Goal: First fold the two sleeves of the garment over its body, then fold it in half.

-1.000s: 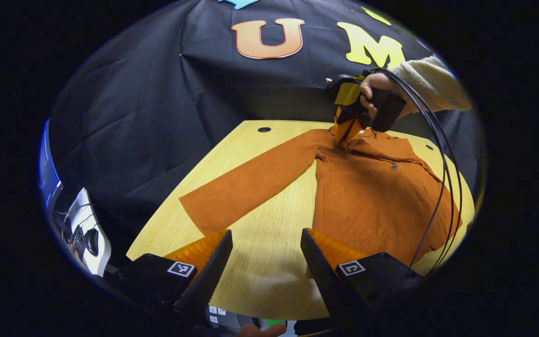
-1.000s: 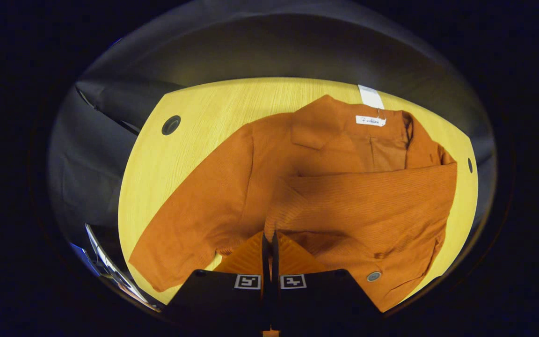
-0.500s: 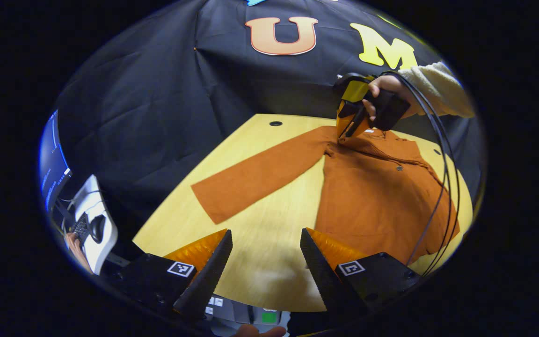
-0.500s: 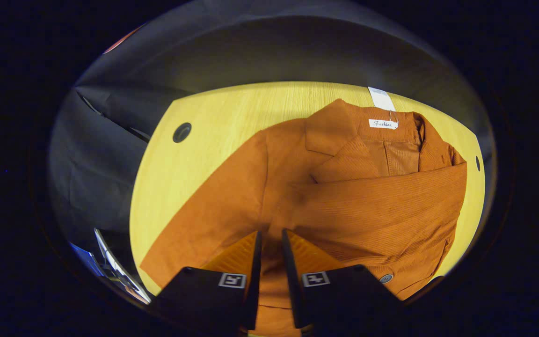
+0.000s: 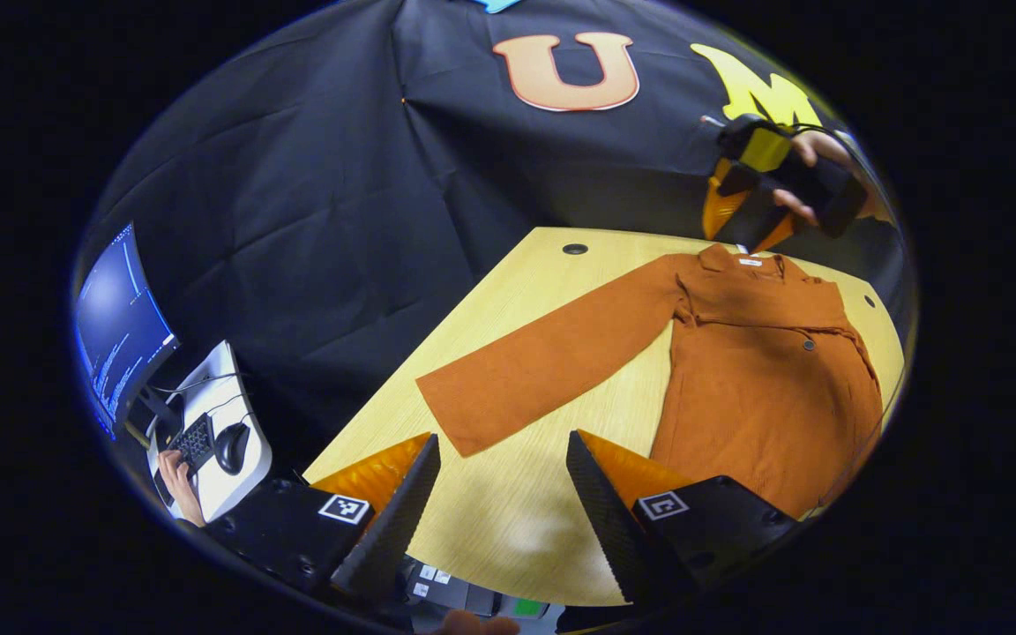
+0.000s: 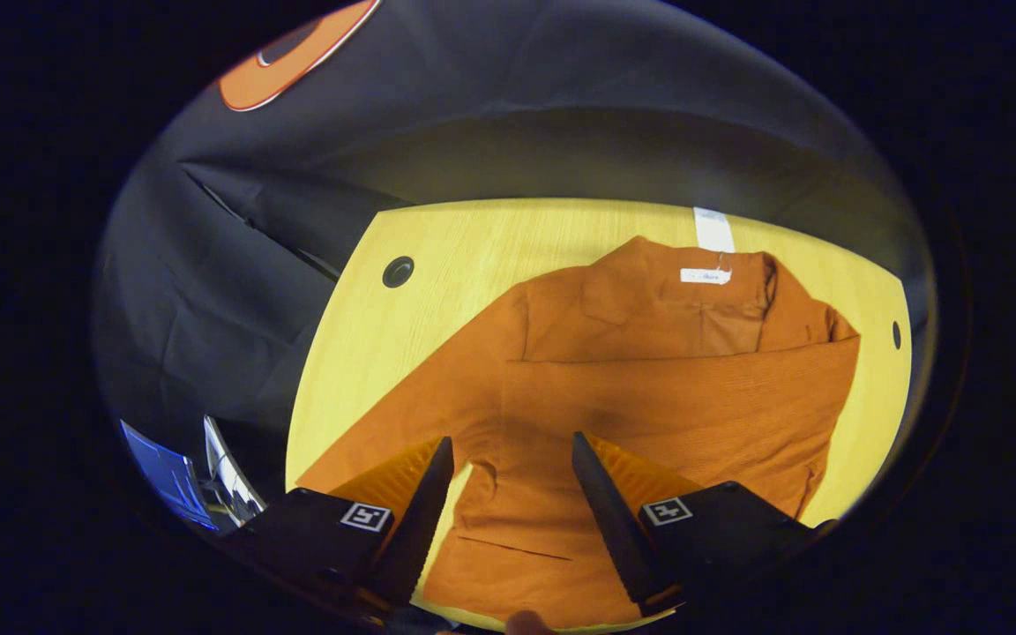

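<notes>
While the rust-orange ribbed-knit garment [image 5: 764, 370] lies flat on the pale yellow wooden table [image 5: 508, 529], the left gripper view is seen from farther back than a second ago, its left gripper [image 5: 499, 494] held above the near table edge with fingers wide apart and nothing between them. One long sleeve [image 5: 552, 362] is spread out to the side, unfolded. Beyond the collar, the right gripper [image 5: 742, 212] has been lifted clear of the cloth, where it touched the collar a second ago.

From the right gripper view, the fingers, closed a second ago, are now spread wide with nothing held, above the garment. The other sleeve [image 6: 684, 388] has been laid across the body. By this judgement the first sleeve fold is done, and the outstretched sleeve is left for the left gripper.
</notes>
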Available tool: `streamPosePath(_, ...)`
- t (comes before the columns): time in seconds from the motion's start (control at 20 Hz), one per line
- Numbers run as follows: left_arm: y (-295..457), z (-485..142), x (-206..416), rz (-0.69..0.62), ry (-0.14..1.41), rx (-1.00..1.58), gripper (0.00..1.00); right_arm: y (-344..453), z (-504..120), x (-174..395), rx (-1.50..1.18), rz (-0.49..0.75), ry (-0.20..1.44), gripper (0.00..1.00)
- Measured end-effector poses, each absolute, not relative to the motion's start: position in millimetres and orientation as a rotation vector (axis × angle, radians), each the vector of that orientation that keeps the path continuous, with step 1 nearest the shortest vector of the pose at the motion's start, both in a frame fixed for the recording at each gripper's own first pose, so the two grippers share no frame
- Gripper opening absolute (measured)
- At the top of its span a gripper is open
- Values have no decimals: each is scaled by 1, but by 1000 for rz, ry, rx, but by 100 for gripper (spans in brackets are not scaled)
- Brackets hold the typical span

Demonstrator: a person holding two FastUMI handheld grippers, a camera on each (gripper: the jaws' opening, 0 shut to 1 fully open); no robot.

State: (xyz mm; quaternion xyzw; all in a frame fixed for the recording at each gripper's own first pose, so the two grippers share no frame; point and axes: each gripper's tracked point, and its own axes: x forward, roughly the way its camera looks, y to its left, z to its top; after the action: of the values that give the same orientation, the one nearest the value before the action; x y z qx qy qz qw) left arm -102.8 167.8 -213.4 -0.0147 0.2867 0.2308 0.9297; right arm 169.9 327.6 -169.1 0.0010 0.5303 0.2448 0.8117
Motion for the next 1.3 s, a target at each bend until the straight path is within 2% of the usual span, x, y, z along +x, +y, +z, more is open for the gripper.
streamPosePath(0.05, 175, -218, -96, 490, 605, -42, 95, 316, -163, 167, -6, 539, 1126, 81)
streamPosePath(0.1, 184, -222, -91, 513, 634, -50, 95, 301, -157, 162, -11, 558, 1118, 81)
streamPosePath(0.15, 196, -233, -91, 556, 684, -93, 96, 283, -153, 158, -25, 570, 1103, 88)
streamPosePath(0.2, 201, -241, -91, 580, 713, -162, 96, 265, -149, 154, -37, 580, 1086, 88)
streamPosePath(0.25, 204, -251, -89, 604, 738, -235, 96, 244, -147, 150, -53, 584, 1066, 93)
streamPosePath(0.35, 223, -265, -93, 642, 793, -294, 96, 197, -151, 143, -89, 561, 1040, 97)
streamPosePath(0.45, 248, -268, -82, 662, 823, -279, 96, 162, -164, 126, -87, 547, 1066, 97)
streamPosePath(0.7, 261, -285, -61, 650, 941, -484, 96, 82, -202, 90, -89, 495, 1104, 97)
streamPosePath(1.0, 274, -299, -59, 719, 1072, -613, 95, 17, -216, 35, -42, 419, 1117, 97)
streamPosePath(1.25, 264, -300, -42, 678, 1160, -797, 95, -10, -206, -9, 189, 386, 1111, 97)
streamPosePath(1.3, 266, -304, -43, 685, 1181, -816, 99, -17, -204, -12, 226, 374, 1107, 97)
